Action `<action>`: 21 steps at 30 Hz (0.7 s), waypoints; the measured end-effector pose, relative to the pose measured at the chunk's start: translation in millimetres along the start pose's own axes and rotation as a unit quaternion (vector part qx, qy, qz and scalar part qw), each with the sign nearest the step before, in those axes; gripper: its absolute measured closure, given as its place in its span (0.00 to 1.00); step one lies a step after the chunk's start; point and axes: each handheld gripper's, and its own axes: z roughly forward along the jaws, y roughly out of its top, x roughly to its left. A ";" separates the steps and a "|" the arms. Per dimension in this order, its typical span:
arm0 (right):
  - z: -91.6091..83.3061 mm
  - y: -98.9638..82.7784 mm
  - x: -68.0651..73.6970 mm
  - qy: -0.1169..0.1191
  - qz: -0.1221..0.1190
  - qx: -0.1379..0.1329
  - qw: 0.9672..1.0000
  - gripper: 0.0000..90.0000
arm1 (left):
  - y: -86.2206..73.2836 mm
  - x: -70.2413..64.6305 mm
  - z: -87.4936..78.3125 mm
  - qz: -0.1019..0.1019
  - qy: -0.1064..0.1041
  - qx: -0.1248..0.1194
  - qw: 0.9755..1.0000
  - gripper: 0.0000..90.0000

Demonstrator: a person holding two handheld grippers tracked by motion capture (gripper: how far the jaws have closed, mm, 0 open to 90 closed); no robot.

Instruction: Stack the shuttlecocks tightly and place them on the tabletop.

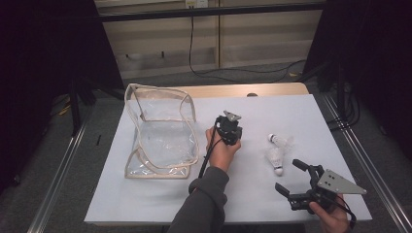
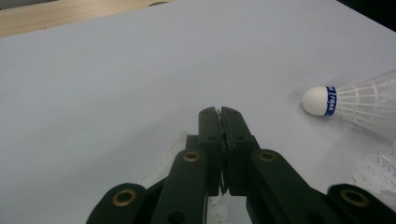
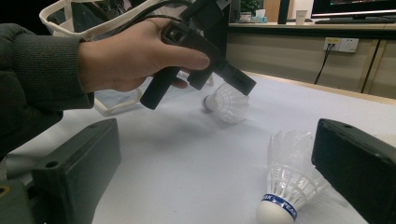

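White tabletop [image 1: 160,194] bears two translucent, white-corked shuttlecocks [image 1: 277,158]; left hand-held gripper [image 1: 232,127] closed empty, right hand-held gripper [image 1: 290,177] wide.

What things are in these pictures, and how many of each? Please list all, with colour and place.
shuttlecock: three, white; this one and a second lie on the cover between the grippers; a third is at the left gripper's tip, and I cannot tell whether it is gripped
bag: one, clear with beige trim, left on the cover
table cover: one, white, over the table
table: one, light wood, far edge bare
cable: one, black, floor behind the table
left gripper: one, black, jaws together, table centre
right gripper: one, black, jaws wide apart, near right corner
sleeve: one, dark grey, left forearm
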 end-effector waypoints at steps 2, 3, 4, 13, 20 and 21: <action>0.1 0.0 0.1 0.000 0.000 0.000 1.000 0.01 | 0.1 -0.1 -0.7 0.002 -0.003 0.002 1.000 0.96; 0.1 0.0 0.0 0.000 -0.001 0.000 1.000 0.01 | 0.1 -0.2 -1.2 0.003 -0.003 0.003 1.000 0.95; 0.1 -0.1 -0.2 0.001 0.000 0.000 1.000 0.01 | 0.2 -0.5 -1.6 0.002 -0.004 0.000 1.000 0.95; 0.5 -0.2 0.4 0.002 0.000 0.001 1.000 0.01 | 1.0 -1.6 -4.9 0.001 -0.008 0.004 1.000 0.93; 0.4 -0.3 0.4 0.002 0.000 0.001 1.000 0.01 | 1.8 -3.1 -8.4 0.003 -0.021 0.003 1.000 0.90; 0.4 -0.3 0.4 0.002 0.000 0.001 1.000 0.01 | 2.1 -3.8 -9.4 0.004 -0.023 0.002 1.000 0.90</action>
